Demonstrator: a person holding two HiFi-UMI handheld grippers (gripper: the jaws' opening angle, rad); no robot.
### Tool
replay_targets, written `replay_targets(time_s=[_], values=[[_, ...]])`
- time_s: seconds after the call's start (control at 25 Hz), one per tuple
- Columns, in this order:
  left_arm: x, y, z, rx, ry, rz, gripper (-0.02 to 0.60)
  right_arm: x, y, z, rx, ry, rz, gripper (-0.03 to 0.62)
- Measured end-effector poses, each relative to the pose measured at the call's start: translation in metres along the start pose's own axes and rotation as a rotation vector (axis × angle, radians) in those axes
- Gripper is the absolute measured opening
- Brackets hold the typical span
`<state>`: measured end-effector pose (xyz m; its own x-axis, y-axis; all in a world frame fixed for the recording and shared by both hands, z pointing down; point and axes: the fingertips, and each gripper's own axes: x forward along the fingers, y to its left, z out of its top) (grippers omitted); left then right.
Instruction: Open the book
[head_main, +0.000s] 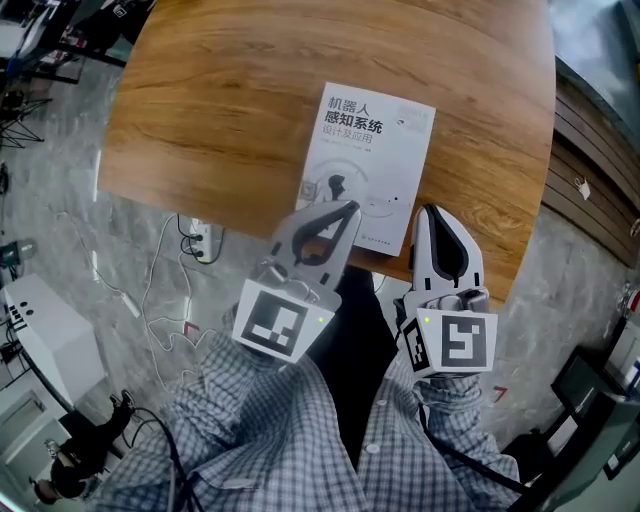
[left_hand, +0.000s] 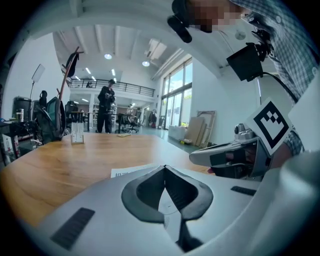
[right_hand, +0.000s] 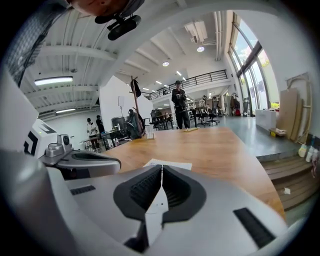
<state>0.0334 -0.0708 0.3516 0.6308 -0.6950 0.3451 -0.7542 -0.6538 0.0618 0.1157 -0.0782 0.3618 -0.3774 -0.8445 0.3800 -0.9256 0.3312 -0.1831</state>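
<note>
A closed white book (head_main: 370, 160) with dark title print lies flat on the wooden table (head_main: 220, 90), near its front edge. My left gripper (head_main: 349, 207) is shut with nothing in it, and its tip hangs over the book's near edge. My right gripper (head_main: 427, 212) is also shut and empty, with its tip just right of the book's near right corner. In the left gripper view the closed jaws (left_hand: 164, 167) point over the book (left_hand: 131, 171), and the right gripper (left_hand: 200, 156) shows beside them. The right gripper view has its closed jaws (right_hand: 161, 166) in front of the book (right_hand: 167, 164).
The table's front edge runs just under both grippers. A power strip with cables (head_main: 200, 240) lies on the floor at the left, beside a white cabinet (head_main: 40, 320). Wooden steps (head_main: 590, 170) are at the right. A small stand (left_hand: 76, 134) sits at the table's far end.
</note>
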Motion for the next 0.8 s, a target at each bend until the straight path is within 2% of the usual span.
replay_targets(time_s=[0.2, 0.48, 0.6, 0.8], values=[[0.013, 0.008, -0.030, -0.025, 0.050, -0.007, 0.003, 0.014, -0.009, -0.039, -0.019, 0.156, -0.069, 0.020], [0.025, 0.013, -0.061, -0.049, 0.121, -0.018, 0.003, 0.026, -0.008, -0.079, 0.076, 0.307, -0.035, 0.021], [0.028, 0.013, -0.070, -0.049, 0.136, -0.025, 0.003, 0.029, -0.012, -0.091, 0.096, 0.351, -0.045, 0.026], [0.030, 0.013, -0.081, -0.063, 0.167, -0.028, 0.003, 0.034, -0.013, -0.104, 0.168, 0.409, -0.027, 0.103]])
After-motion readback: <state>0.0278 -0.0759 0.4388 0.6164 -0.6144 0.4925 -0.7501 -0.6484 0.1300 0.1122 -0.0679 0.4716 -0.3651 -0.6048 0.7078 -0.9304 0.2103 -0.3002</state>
